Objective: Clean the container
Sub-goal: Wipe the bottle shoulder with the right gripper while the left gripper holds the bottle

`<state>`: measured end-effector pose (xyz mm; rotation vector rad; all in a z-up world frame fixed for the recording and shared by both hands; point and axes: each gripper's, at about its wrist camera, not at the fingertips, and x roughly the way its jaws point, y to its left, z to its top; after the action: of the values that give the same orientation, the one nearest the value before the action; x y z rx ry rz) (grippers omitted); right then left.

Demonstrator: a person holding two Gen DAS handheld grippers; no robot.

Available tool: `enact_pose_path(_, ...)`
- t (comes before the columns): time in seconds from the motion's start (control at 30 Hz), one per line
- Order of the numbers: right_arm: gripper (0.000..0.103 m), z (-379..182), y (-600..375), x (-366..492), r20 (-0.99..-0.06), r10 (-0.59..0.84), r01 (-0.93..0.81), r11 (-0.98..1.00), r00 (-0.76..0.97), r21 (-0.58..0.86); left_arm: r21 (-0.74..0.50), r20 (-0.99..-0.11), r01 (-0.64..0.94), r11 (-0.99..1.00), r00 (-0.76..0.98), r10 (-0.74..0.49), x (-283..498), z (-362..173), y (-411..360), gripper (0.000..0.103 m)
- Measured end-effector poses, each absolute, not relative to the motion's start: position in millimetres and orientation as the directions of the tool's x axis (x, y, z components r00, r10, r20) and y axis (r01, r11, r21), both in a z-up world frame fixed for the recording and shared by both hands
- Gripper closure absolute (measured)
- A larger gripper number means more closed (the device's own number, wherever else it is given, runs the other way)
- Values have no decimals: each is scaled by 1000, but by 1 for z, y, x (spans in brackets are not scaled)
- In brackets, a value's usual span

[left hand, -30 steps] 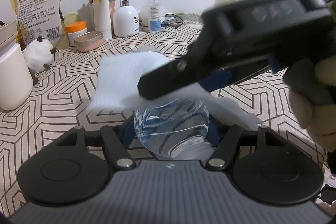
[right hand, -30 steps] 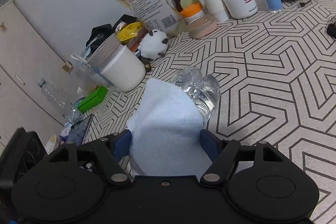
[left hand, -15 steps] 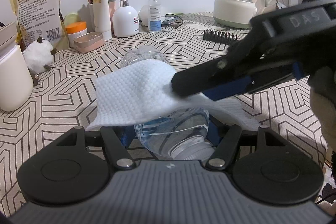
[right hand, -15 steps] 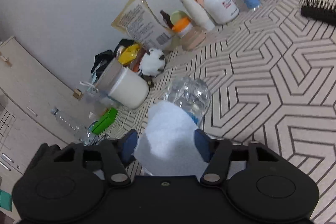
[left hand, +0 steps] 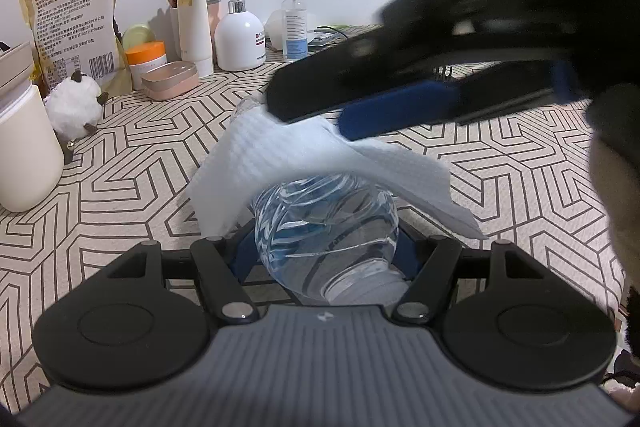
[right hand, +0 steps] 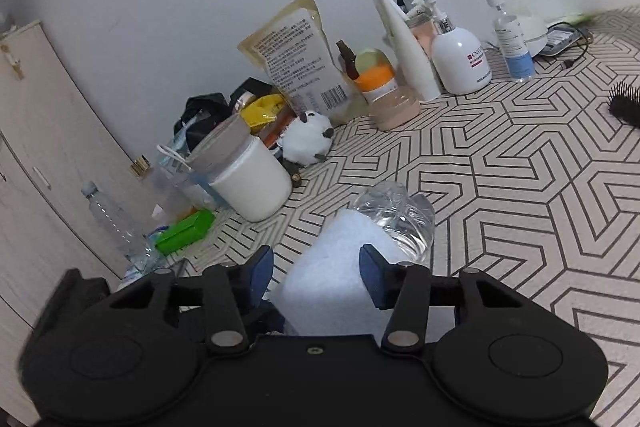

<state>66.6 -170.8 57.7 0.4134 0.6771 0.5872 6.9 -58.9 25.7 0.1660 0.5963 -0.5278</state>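
A clear plastic water bottle (left hand: 326, 227) lies along my left gripper (left hand: 324, 251), which is shut on its neck end. A white wipe cloth (left hand: 296, 163) is draped over the bottle's upper side. My right gripper (left hand: 316, 115) comes in from the right above the bottle and is shut on the cloth. In the right wrist view the cloth (right hand: 332, 275) sits between the right fingers (right hand: 372, 279) and the bottle's base (right hand: 396, 215) pokes out beyond it.
Along the wall stand a food pouch (left hand: 72, 23), an orange-lidded jar (left hand: 146, 61), a pink case (left hand: 170, 81), a tube, a pump bottle (left hand: 240, 39) and a spray bottle (left hand: 295, 27). A white canister (left hand: 24, 147) and plush toy (left hand: 74, 105) are left. A hairbrush (right hand: 624, 105) lies right.
My right gripper has slid the cloth back along the bottle toward its far end, after pulling it toward the neck half a second ago. The left gripper and bottle stay put.
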Motion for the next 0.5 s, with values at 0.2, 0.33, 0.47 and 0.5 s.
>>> enact_pose_path(0.2,42,50,-187,62,-503,575,-280,791,646,544,5,-574,519,855,702,-422,5,26,-59,36)
enact_pose_path(0.33,38,35,-188,80,-504,613,-232,745,608,626,2,-574,519,855,700,-424,5,26,-58,36)
enact_pose_path(0.47,36,28,-179,94,-531,584,-203,766,614,610,2,-574,517,856,701,-423,6,25,-60,36)
enact_pose_path(0.5,35,26,-178,97,-534,583,-196,766,612,612,1,-574,517,856,701,-423,5,26,-60,36)
